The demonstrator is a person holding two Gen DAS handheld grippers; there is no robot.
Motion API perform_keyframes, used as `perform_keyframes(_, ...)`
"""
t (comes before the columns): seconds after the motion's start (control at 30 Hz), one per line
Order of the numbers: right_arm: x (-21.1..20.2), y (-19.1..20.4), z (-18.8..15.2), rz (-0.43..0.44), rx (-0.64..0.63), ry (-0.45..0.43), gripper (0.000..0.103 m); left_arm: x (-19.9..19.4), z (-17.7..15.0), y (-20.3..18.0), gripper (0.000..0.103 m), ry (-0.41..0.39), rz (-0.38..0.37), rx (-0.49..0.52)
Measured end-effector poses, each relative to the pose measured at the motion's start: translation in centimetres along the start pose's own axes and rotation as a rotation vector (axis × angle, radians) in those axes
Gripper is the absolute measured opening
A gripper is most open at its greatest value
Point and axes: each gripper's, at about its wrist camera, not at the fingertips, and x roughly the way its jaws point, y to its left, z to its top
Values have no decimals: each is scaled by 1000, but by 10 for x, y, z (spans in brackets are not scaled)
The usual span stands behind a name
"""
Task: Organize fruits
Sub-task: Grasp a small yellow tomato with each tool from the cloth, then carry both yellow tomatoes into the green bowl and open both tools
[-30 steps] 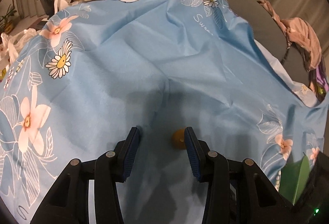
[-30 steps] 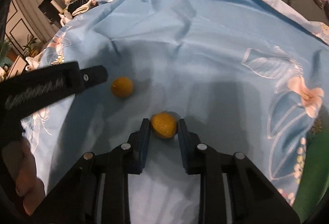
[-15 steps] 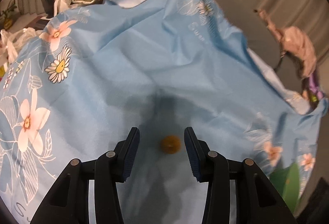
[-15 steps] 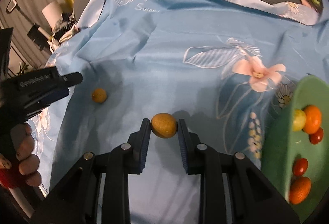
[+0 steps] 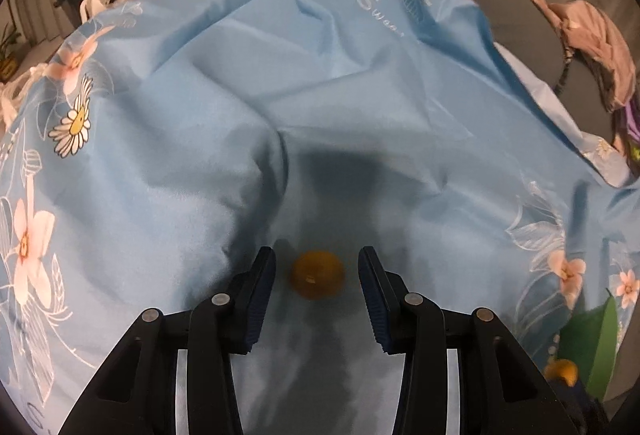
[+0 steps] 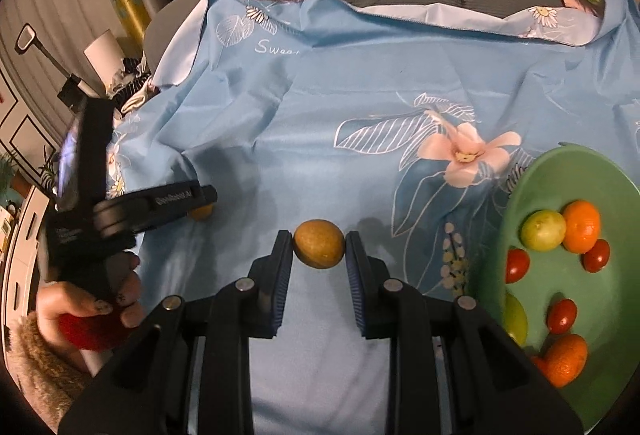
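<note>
Sheet [image 6: 360,139]: smooth, creased blue fabric printed with flowers, spread over a grey bed; same cloth throughout.
Bowl [image 6: 532,195]: glossy green, round and shallow; swung into view at the right edge within the last second, holding round tomatoes, oranges and pale green fruit.
Right claw [image 6: 319,249]: narrow, pads pressed on a dull yellow-brown oval fruit [image 6: 319,244]; lifted clear of the sheet, carried toward the bowl, drop-off likely next.
Left claw [image 5: 317,273]: half wide, black arms with ribbed blue pads; shifted so that a small orange fruit [image 5: 317,274], earlier beside the right pad, sits centred between the pads, untouched on the sheet; closing apparently remaining.
</note>
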Motion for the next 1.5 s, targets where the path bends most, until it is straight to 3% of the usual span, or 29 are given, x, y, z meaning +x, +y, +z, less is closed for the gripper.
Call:
perform_keyframes(0.07,-2,-2,0,-3,5,-6,28,3,0,1,41,-9,0,1)
perform_keyframes(0.17,-7,-5,0,-3,15,-17,28,4,-1,2,28,-20,-4,-2)
perform_keyframes(0.4,-25,-15,2,0,42,-63,28,-14,-5,-8,28,-54,-21,19)
perform_keyframes(0.73,-65,-53,0,-48,140,-162,28,-102,-32,-72,28,-232,-215,182)
perform_keyframes(1.0,-96,-91,-5,-119,235,-233,28,-142,-66,-128,28,-289,-370,365)
perform_keyframes(1.1,-104,-105,-8,-152,272,-249,28,-146,-76,-144,28,-279,-420,429)
perform_keyframes(1.37,-119,-128,-17,-196,338,-270,29,-144,-102,-171,28,-240,-459,527)
perform_keyframes(1.5,-120,-134,-19,-202,345,-274,25,-141,-115,-180,28,-220,-475,565)
